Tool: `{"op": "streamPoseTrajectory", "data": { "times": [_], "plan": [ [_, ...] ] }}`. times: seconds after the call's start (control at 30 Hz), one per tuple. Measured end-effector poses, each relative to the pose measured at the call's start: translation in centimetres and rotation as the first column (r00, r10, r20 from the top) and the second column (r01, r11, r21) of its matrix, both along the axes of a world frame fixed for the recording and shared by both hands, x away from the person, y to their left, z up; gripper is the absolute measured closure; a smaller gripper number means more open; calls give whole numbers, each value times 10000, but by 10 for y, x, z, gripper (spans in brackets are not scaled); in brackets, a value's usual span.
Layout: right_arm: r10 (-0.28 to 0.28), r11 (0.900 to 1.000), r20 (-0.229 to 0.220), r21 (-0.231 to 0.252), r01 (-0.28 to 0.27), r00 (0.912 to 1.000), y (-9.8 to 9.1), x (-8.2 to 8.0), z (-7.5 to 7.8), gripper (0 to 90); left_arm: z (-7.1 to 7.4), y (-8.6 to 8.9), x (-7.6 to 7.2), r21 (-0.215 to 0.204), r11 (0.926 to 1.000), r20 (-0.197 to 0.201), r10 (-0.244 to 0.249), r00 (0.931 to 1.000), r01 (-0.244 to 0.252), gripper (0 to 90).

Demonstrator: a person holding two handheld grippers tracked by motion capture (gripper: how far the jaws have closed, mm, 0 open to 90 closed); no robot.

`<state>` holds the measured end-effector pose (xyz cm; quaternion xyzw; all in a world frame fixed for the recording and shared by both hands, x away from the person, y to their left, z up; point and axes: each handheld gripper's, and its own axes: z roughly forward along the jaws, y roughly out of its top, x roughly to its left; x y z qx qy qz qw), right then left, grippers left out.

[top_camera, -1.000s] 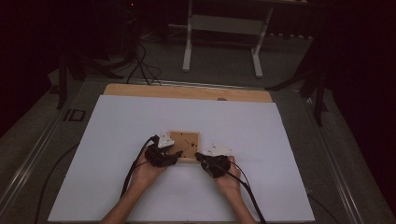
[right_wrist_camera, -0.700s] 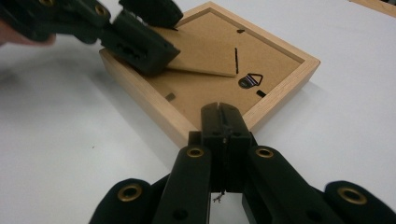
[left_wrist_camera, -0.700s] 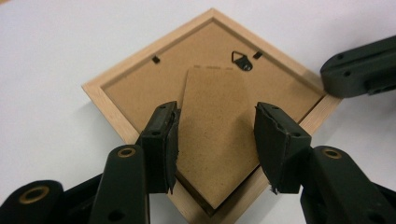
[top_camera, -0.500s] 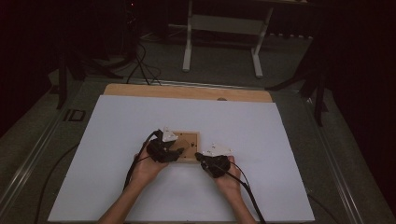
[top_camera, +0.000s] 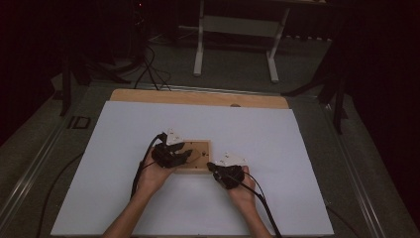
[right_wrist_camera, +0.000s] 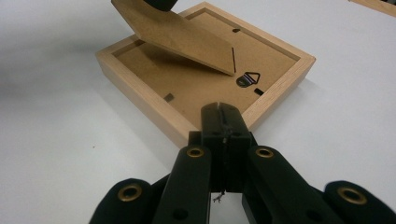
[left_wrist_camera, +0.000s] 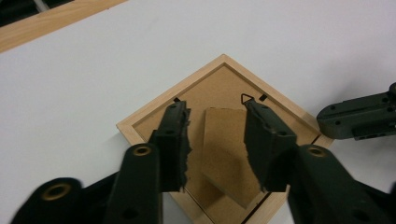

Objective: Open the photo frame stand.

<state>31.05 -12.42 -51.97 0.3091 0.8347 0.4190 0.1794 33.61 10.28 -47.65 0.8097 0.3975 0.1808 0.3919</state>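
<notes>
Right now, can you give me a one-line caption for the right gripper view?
Shut right gripper rests at the corner of a face-down picture frame, its cardboard stand lifted off the backing.

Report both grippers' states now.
Left gripper: jaws just closing, astride the raised brown cardboard stand flap, gap showing, not clamped.
Right gripper: shut, empty, tips at the light wooden picture frame.

I see bare white sheet (top_camera: 307, 148) on all sides of the wooden frame (top_camera: 200, 147); passage there is free. The raised easel flap (left_wrist_camera: 226, 154) stands between my left gripper (left_wrist_camera: 217, 140) jaws and blocks the frame's centre. My right gripper (right_wrist_camera: 223, 122), jaws together, obstructs the frame's lower right corner in the high view.
</notes>
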Motion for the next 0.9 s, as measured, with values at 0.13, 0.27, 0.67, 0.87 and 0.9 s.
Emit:
{"op": "streamPoseTrajectory", "data": {
  "times": [0.13, 0.27, 0.67, 0.87, 0.9],
  "plan": [
    [-4, 10000, -2, 33, 4, 10000, 0, 0, 0, 900, 3, 1, -3, -161, 9999, -150, 52, 9999, -55, 466],
    [3, 10000, 26, 16, -3, 10000, 0, 0, 0, 900, 0, 6, -4, -581, 9982, -538, 101, 9985, -132, 430],
    [8, 10000, 46, -43, -7, 10000, 0, 0, 0, 900, -14, 11, -2, -1050, 9945, -1712, -127, 9852, -55, 461],
    [31, 9999, 141, -135, -29, 9999, 1, -1, 0, 900, -18, 8, 1, -1004, 9949, -2222, -252, 9747, 29, 462],
    [35, 9999, 149, -132, -33, 9999, 1, -1, 0, 900, -19, 8, 3, -1074, 9942, -2333, -262, 9720, 10, 469]
  ]
}}
